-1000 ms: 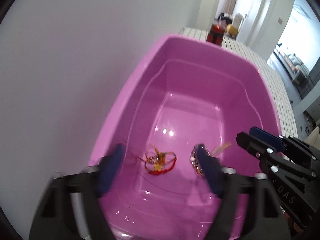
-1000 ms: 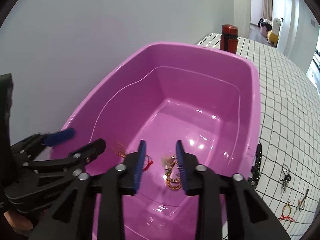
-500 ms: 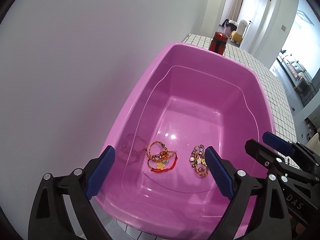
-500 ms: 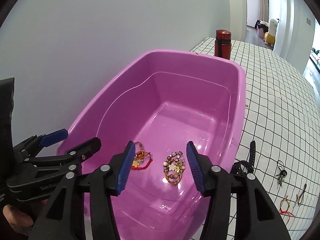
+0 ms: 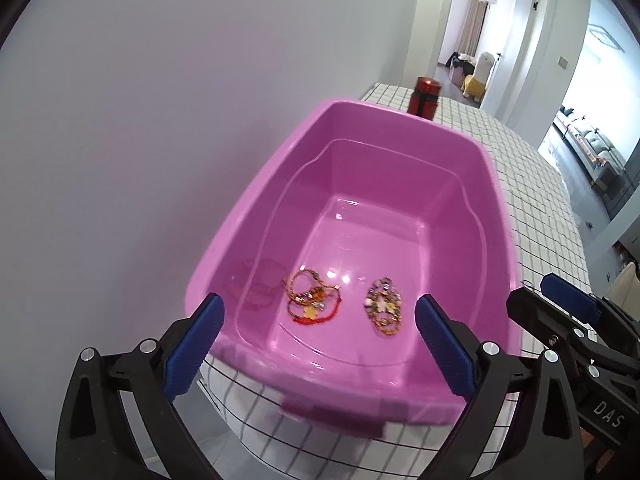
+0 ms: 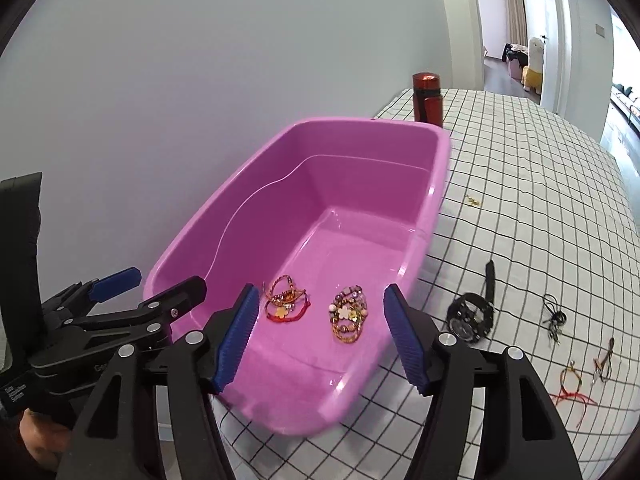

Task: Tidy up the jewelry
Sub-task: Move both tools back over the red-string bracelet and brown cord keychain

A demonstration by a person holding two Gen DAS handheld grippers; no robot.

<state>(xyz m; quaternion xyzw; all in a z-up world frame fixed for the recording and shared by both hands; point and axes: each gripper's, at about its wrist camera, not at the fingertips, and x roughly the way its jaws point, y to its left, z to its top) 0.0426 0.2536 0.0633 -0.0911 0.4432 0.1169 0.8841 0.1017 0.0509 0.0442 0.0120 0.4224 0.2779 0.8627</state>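
A pink plastic tub [image 5: 496,184] [image 6: 438,184] stands against the wall on the checked tablecloth. Inside lie a red-and-gold bracelet bundle [image 5: 312,300] [image 6: 285,305] and a gold beaded bracelet bundle [image 5: 383,310] [image 6: 348,316]. My left gripper [image 5: 318,350] is open and empty, held above the tub's near end; it also shows in the right wrist view [image 6: 156,280]. My right gripper [image 6: 324,340] is open and empty, to the right of the left one, above the tub's near rim. A black watch [image 6: 470,316] lies on the cloth right of the tub.
A red bottle [image 6: 427,98] [image 5: 425,96] stands behind the tub. Loose jewelry lies on the cloth: a black cord [image 6: 554,318], a red string piece [image 6: 572,386], a small gold piece [image 6: 473,201]. The white wall is close on the left.
Both grippers have lifted up and back out of the tub. The right gripper has opened wider, and both bracelet bundles now lie free on the tub floor.
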